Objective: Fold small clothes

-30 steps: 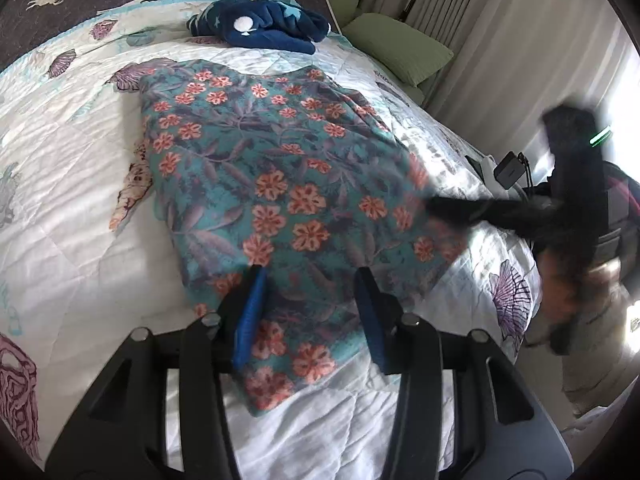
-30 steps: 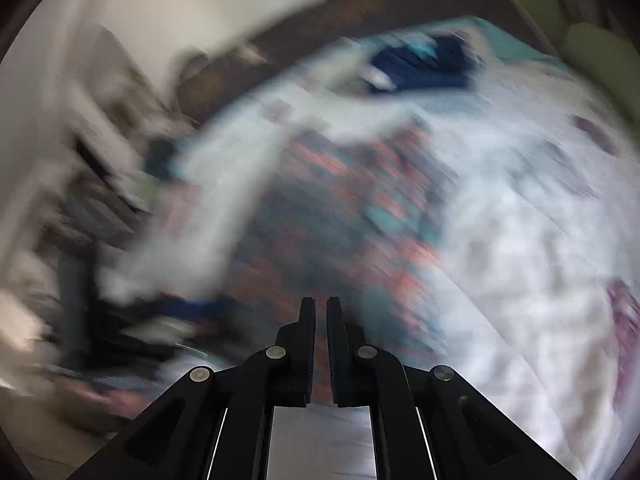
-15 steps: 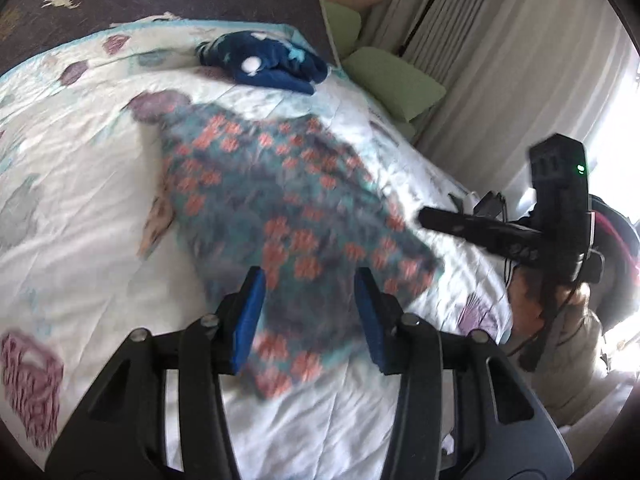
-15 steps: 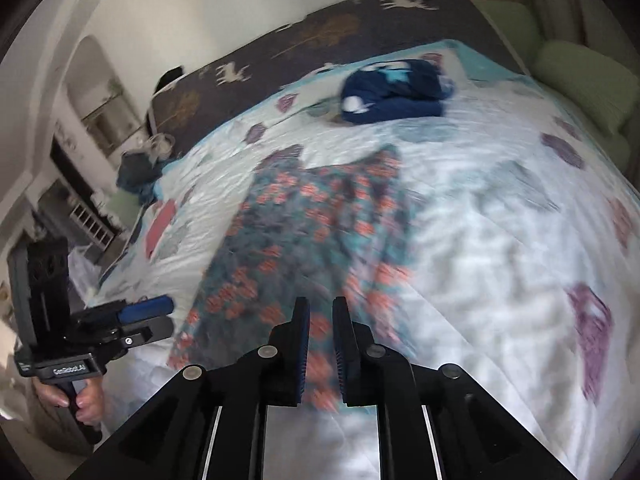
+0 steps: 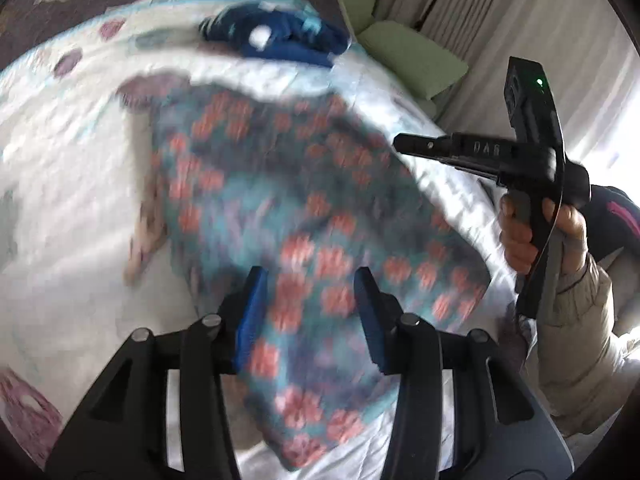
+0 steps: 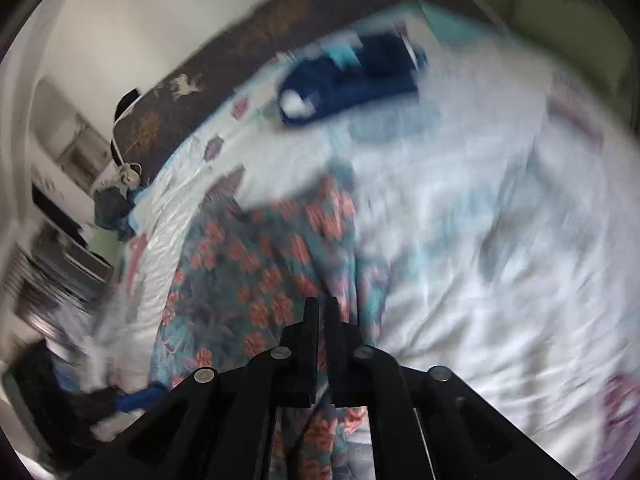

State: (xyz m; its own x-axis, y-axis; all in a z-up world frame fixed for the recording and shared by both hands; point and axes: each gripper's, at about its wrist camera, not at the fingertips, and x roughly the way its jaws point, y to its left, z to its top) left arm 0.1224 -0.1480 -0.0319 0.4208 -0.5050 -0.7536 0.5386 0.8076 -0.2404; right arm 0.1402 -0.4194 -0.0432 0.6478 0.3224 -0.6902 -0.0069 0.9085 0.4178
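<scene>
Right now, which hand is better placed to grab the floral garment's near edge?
Probably left. The left gripper has its jaws apart right over the floral garment near edge; the right gripper has jaws shut.

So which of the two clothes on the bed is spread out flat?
The flowery teal garment, spread open near the grippers. The dark blue garment lies bunched up farther away.
</scene>
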